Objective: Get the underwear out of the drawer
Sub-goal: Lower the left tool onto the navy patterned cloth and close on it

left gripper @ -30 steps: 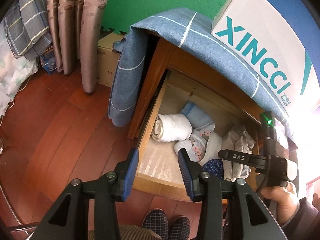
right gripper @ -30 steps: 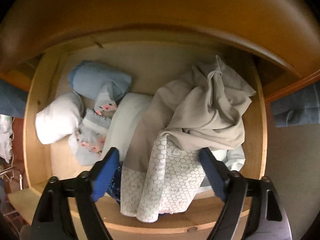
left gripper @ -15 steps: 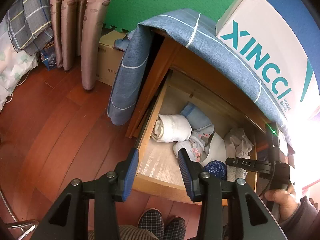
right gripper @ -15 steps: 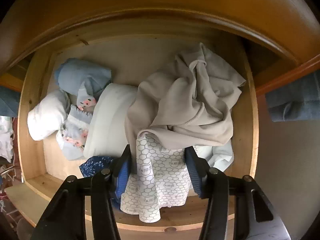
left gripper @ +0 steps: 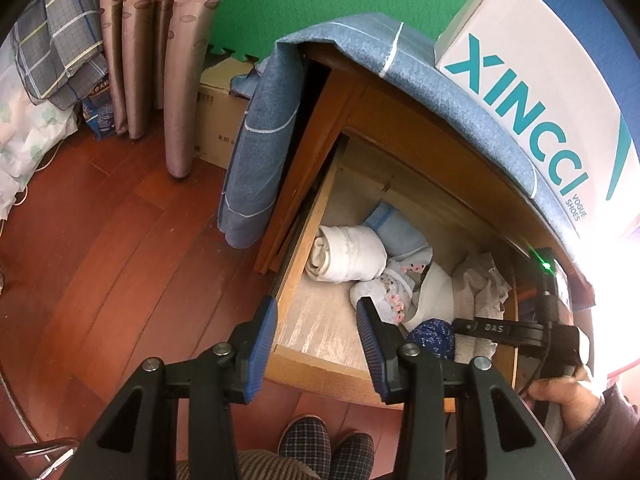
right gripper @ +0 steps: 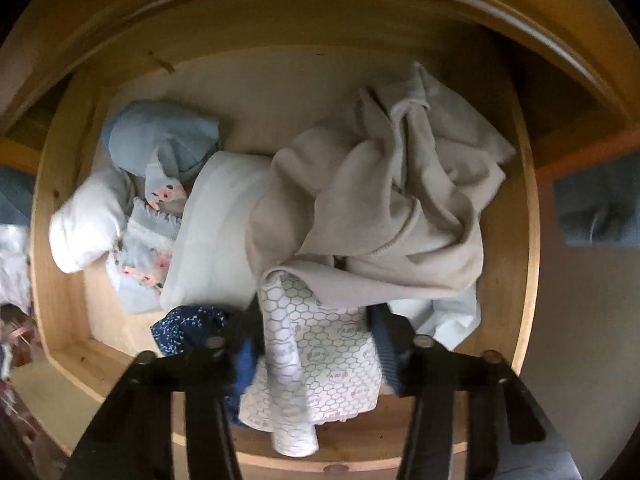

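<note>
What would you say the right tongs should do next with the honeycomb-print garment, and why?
Probably finish closing, then lift straight up. The right tongs are closing around the honeycomb-print garment at the drawer front, its upper part tucked under the beige garment, so a slow pull seems wise.

Matt pale wood drawer [right gripper: 64,216]; soft honeycomb-printed cloth underwear [right gripper: 320,364]; glossy wooden floor [left gripper: 120,248].

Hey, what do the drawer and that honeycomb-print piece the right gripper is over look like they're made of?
Drawer: pale wood, apparently unvarnished inside; grain and knots show. Honeycomb-print underwear: soft white knit fabric, probably cotton; it drapes and creases between the right gripper's closing jaws.
</note>
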The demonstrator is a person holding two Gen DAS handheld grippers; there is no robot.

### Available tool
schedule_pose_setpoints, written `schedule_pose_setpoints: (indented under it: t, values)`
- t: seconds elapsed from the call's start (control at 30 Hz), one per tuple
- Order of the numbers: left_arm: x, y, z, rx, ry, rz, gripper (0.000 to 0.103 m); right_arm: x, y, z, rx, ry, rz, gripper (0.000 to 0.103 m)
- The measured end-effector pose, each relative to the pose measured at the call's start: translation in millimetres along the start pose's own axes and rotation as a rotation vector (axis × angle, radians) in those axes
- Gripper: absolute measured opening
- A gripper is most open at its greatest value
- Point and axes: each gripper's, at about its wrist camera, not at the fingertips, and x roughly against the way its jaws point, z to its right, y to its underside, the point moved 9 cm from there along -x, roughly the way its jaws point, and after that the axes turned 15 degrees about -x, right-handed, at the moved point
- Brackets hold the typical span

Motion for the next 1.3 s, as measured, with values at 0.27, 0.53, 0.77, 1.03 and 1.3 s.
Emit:
schedule_pose_setpoints:
  t: [0.27,0.53,0.77,1.03,1.3]
  values:
    - [-1,1,2,-0.015,-0.012,-0.005,0.042,34,19,32,0.03,-0.068,0.074,0.013]
    - [-8,4,10,-0.051,0.003,-0.061,0.042,62,30,68,-0.021,-0.085,0.151,0.012]
    - [-21,4,55,-0.235,0.047,-0.139,0.042,88,23,98,-0.062,-0.096,0.185,0.012]
    - [-54,9,119,-0.344,0.162,-0.295,0.042,85,26,98,-0.084,-0.149,0.184,0.012]
    - [-102,20,153,-0.309,0.178,-0.456,0.042,84,28,103,-0.085,-0.185,0.152,0.012]
